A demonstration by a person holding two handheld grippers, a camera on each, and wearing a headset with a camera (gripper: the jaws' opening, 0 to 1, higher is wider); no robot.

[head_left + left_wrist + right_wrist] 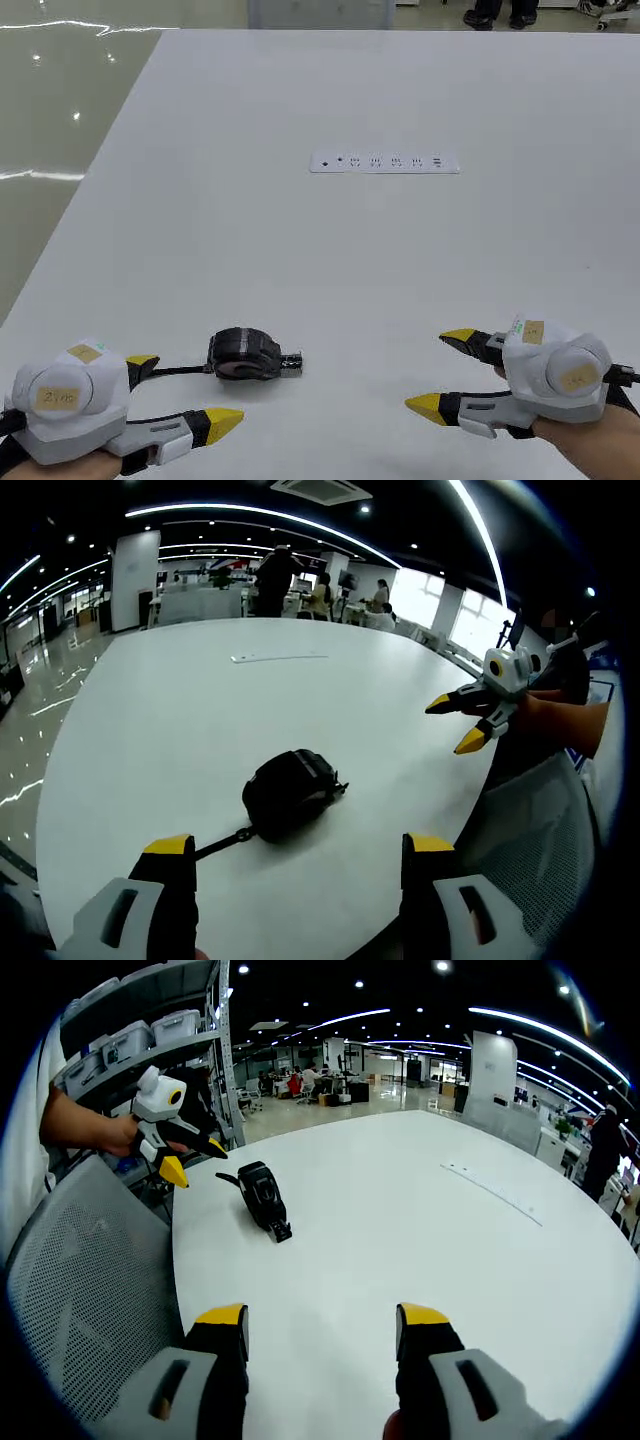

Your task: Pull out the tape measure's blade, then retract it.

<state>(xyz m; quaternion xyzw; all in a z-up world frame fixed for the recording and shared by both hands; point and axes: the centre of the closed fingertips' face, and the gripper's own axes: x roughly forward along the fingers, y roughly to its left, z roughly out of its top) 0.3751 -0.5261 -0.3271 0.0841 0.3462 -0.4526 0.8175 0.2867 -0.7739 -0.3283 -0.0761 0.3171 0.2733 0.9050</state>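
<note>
Leftmost, a glossy pale-green floor borders the slanting left edge of the broad white tabletop. At the near left corner the left gripper, white-bodied with black fingers and yellow tips, has its jaws spread wide and holds nothing. Just ahead of its tips lies the small black tape measure, flat on the table and untouched. In the left gripper view the case sits ahead of the gap between the two fingers, and its thin black strap trails back close to one yellow tip. The blade's hook sits at the case's mouth, pointing toward the right gripper. That one hovers well apart on the right, jaws likewise spread and empty. Bare table lies between the case and the right gripper. Farther back, well clear of both, a flat white power strip rests on the table. A grey mesh chair back stands at the near edge.
</note>
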